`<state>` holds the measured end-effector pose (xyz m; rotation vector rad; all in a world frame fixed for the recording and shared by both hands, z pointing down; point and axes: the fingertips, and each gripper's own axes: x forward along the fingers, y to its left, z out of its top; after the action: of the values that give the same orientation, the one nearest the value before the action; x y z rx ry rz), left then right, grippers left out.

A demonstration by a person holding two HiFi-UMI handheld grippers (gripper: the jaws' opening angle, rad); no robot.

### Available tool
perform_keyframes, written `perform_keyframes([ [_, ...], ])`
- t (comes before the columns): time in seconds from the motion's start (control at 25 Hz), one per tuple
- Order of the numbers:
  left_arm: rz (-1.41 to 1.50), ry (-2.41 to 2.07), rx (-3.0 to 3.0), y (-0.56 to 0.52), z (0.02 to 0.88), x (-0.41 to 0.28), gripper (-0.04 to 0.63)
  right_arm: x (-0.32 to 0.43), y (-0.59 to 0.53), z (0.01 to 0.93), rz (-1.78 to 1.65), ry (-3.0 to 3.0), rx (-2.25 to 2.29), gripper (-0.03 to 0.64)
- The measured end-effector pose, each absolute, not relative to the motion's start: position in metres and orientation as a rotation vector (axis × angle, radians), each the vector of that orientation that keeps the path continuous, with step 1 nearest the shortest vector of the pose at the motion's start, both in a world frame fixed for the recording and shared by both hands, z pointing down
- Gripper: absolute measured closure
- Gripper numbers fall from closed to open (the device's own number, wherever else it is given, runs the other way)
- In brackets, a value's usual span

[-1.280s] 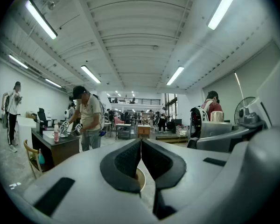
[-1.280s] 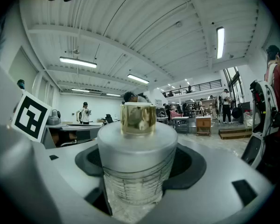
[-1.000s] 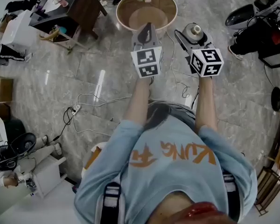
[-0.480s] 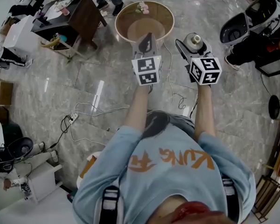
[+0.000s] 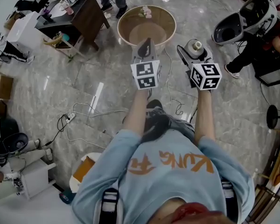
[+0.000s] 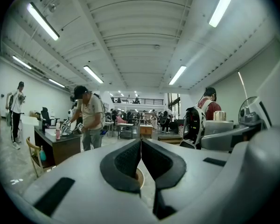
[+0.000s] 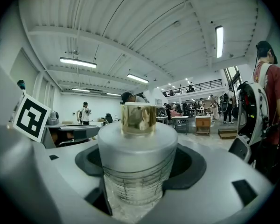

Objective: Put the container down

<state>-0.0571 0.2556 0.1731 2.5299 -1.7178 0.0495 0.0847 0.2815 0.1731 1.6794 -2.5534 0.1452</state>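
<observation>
The container (image 5: 194, 45) is a clear measuring jar with a grey lid and a gold knob. It stands upright between the jaws of my right gripper (image 5: 195, 51), held in the air above the floor. In the right gripper view the container (image 7: 136, 143) fills the middle and the dark pads (image 7: 189, 164) press on its sides. My left gripper (image 5: 145, 45) is level with it on the left, shut, with nothing between its pads (image 6: 126, 164). Both point forward toward a round wooden tub (image 5: 126, 13).
The tub stands on the grey marble floor just ahead. A dark desk (image 5: 86, 8) with a person beside it is at the upper left. Cables (image 5: 84, 111) trail over the floor on the left. A white and black seat (image 5: 242, 17) is at the upper right.
The floor has shifted in the head view as the person moves: the tub sits slightly lower in the frame. Both grippers keep their pose, the right one still holding the container.
</observation>
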Motion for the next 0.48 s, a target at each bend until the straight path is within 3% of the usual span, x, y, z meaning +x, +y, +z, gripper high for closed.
perform_keyframes([
  [0.48, 0.006, -1.675, 2.528, 0.182, 0.191, -0.045, 0.568, 0.089, 0.216, 0.186, 0.107, -2.539, 1.637, 0.265],
])
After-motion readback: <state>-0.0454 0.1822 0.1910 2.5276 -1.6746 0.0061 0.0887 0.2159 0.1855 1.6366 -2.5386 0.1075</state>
